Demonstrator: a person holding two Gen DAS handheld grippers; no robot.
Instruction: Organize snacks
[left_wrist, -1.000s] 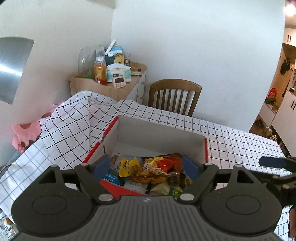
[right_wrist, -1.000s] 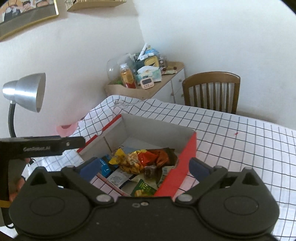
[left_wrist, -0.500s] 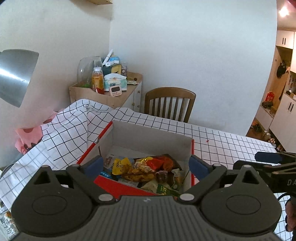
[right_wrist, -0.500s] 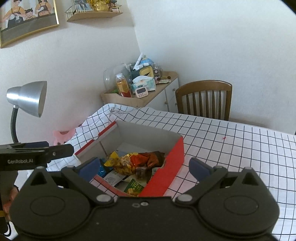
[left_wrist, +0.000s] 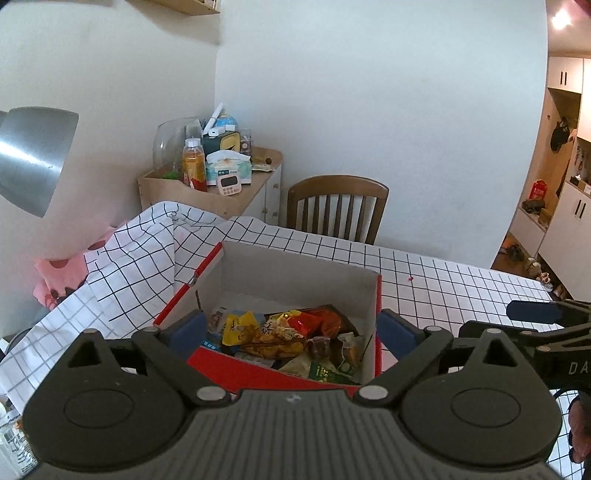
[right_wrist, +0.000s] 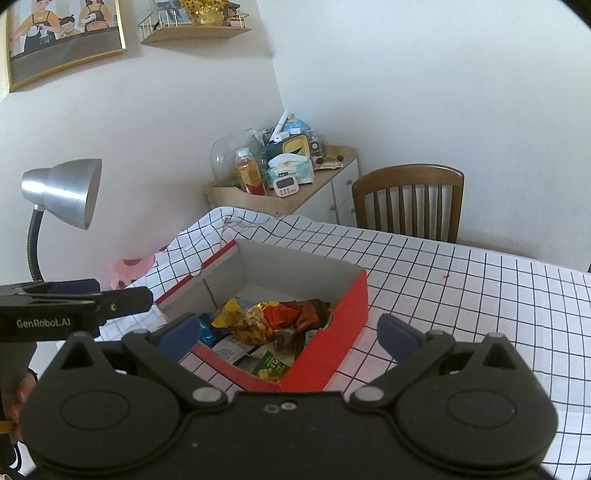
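Note:
A red cardboard box (left_wrist: 377, 306) with grey inner walls sits on the checked tablecloth; it also shows in the right wrist view (right_wrist: 347, 306). Inside lies a heap of snack packets (left_wrist: 284, 334), yellow, orange, red and green, also seen in the right wrist view (right_wrist: 273, 321). My left gripper (left_wrist: 290, 332) is open and empty, held above and in front of the box. My right gripper (right_wrist: 290, 336) is open and empty, also back from the box's near corner. Each gripper shows at the edge of the other's view.
A checked tablecloth (right_wrist: 480, 295) covers the table. A wooden chair (right_wrist: 408, 201) stands at the far side. A side cabinet (left_wrist: 210, 192) with a bottle, tissue box and timer stands in the corner. A silver desk lamp (right_wrist: 61, 195) rises at the left.
Both grippers have pulled back and up from the box, so it looks smaller and lower in both views. Both stay open and empty.

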